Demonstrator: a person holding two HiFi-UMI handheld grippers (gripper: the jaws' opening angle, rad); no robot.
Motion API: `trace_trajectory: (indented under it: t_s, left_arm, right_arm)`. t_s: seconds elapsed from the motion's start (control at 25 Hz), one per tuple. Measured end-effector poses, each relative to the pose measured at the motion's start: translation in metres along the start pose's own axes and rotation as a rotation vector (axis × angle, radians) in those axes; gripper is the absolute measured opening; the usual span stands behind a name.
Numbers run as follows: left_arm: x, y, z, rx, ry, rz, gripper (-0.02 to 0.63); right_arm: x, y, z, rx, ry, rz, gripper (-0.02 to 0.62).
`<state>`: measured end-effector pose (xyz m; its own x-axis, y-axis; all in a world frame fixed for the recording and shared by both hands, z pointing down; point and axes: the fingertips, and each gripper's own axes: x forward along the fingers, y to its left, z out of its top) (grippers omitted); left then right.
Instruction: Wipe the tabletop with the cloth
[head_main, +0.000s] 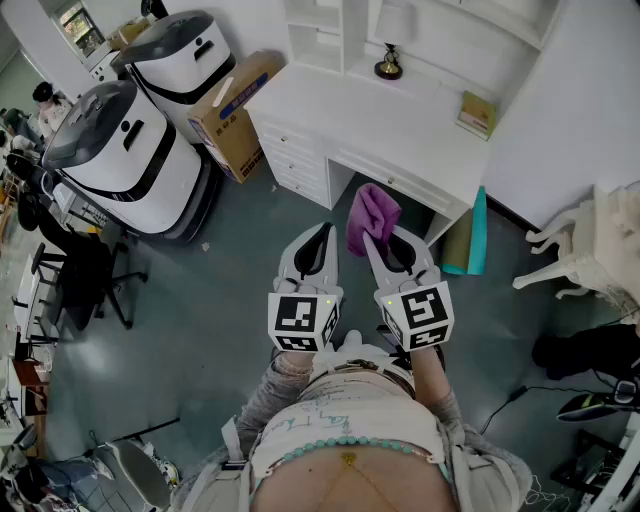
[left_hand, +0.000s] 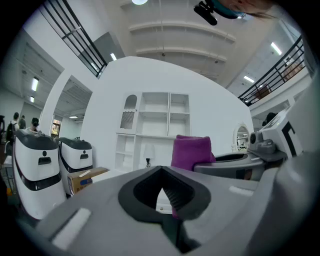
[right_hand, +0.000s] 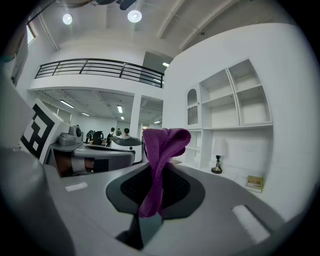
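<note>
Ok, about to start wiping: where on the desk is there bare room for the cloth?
The desktop is bare in a wide patch from its left edge to the book, in front of the lamp. Only the spots by those two are taken. The right gripper holds the cloth.

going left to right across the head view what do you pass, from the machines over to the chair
white machine → cardboard box → purple cloth → book → white chair
</note>
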<state>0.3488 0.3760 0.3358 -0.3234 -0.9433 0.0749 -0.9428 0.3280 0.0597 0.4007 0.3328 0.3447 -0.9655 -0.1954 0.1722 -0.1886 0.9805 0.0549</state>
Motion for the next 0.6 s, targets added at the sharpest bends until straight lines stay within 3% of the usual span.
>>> trace_trajectory:
  t_s: [0.32,0.6]
  left_arm:
    - [0.005,-0.002,-0.006,-0.006,0.012,0.009,0.000]
    - [0.013,0.023,-0.006,-0.027,0.015,0.016,0.000]
  right_arm:
    - [0.005,-0.004,-0.005,0.009,-0.003,0.023,0.078]
    - [0.032,-0.002,-0.003,0.008,0.013,0.051,0.080]
